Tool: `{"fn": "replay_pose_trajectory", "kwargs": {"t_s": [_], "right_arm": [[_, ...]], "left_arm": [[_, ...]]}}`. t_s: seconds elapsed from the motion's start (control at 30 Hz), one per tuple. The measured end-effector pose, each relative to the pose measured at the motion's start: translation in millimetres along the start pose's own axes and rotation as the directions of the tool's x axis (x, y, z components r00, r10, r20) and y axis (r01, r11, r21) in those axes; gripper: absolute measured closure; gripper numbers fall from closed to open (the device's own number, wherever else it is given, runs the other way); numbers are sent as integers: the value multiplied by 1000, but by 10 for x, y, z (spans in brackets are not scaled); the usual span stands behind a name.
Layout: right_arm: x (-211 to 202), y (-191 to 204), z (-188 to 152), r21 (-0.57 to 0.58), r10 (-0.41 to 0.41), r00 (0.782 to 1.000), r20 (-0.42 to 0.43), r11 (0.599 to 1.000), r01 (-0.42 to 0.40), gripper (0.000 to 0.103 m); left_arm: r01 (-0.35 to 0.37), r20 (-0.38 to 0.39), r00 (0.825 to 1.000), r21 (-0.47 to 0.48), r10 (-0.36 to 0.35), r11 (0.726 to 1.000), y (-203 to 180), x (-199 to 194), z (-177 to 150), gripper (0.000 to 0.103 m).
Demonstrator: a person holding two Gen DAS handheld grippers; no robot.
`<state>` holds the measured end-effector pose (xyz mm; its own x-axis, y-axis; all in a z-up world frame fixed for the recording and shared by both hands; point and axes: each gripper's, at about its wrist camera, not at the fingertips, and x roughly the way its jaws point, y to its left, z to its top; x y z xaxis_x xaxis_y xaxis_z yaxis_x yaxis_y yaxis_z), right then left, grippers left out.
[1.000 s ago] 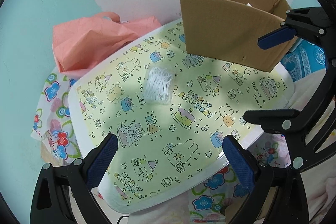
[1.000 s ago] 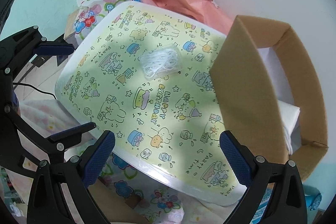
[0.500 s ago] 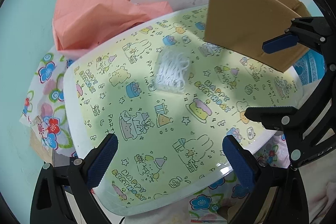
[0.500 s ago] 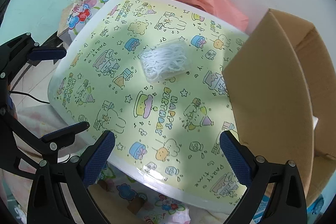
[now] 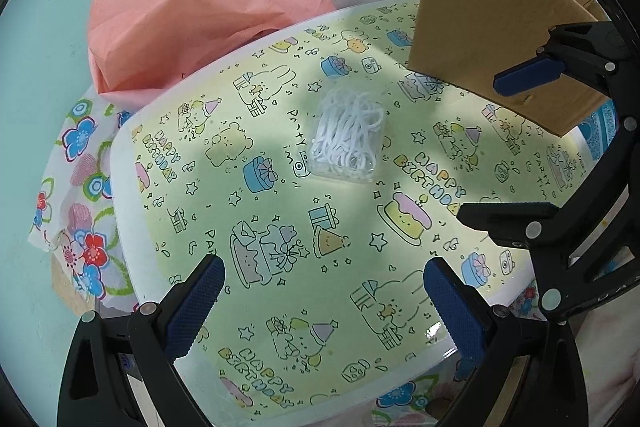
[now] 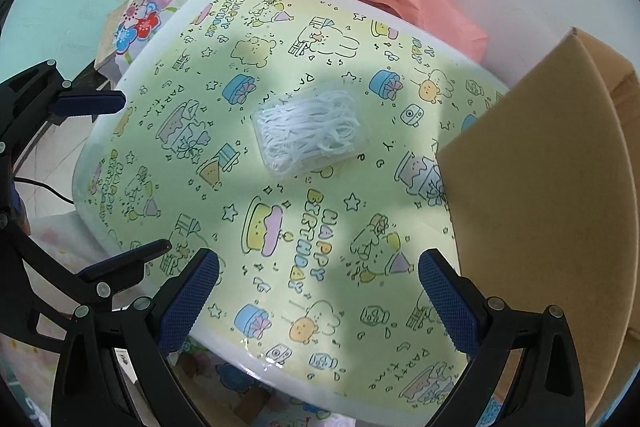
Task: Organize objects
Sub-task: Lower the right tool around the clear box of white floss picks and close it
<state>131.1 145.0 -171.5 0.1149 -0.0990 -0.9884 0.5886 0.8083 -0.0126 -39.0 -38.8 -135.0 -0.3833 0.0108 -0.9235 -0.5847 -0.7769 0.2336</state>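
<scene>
Both sets of jaws are wide open with nothing in them: left gripper (image 5: pixel 318 301) and right gripper (image 6: pixel 318 297) just hover at the bottom of their frames over the bench (image 5: pixel 132 195). The packet (image 5: pixel 346 137) of white loops sits loose on the bench, upper middle in both views, clear of both grippers. The box (image 6: pixel 536 195) stands at the right, near the packet but not touching. So I'd say pickup hasn't started; grabbing it and boxing it is all left.
</scene>
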Motion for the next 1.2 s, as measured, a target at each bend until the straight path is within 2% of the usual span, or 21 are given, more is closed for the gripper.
{"fn": "replay_pose_trajectory", "kwargs": {"t_s": [0.37, 0.47, 0.6, 0.93, 1.13, 1.2], "right_arm": [[285, 16, 230, -41, 14, 1000, -9, 999, -14, 2], [346, 20, 301, -59, 12, 1000, -12, 998, -12, 2], [386, -5, 402, -81, 2, 1000, 9, 997, -1, 2], [588, -29, 583, -85, 34, 999, 21, 996, -32, 2], [699, -4, 663, -97, 17, 999, 27, 995, -15, 2], [719, -27, 690, -85, 23, 999, 34, 996, -20, 7]], "left_arm": [[6, -23, 1000, 7, -6, 1000, 128, 285, 72, 2], [1, -35, 999, 38, 1, 999, 132, 349, 125, 2], [-21, -15, 1000, 87, 23, 996, 136, 374, 183, 3], [-17, -40, 999, 91, 21, 996, 312, 576, 206, 3], [-22, -53, 998, 80, 26, 997, 427, 644, 221, 3], [-19, -45, 999, 77, 22, 997, 450, 638, 242, 3]]}}
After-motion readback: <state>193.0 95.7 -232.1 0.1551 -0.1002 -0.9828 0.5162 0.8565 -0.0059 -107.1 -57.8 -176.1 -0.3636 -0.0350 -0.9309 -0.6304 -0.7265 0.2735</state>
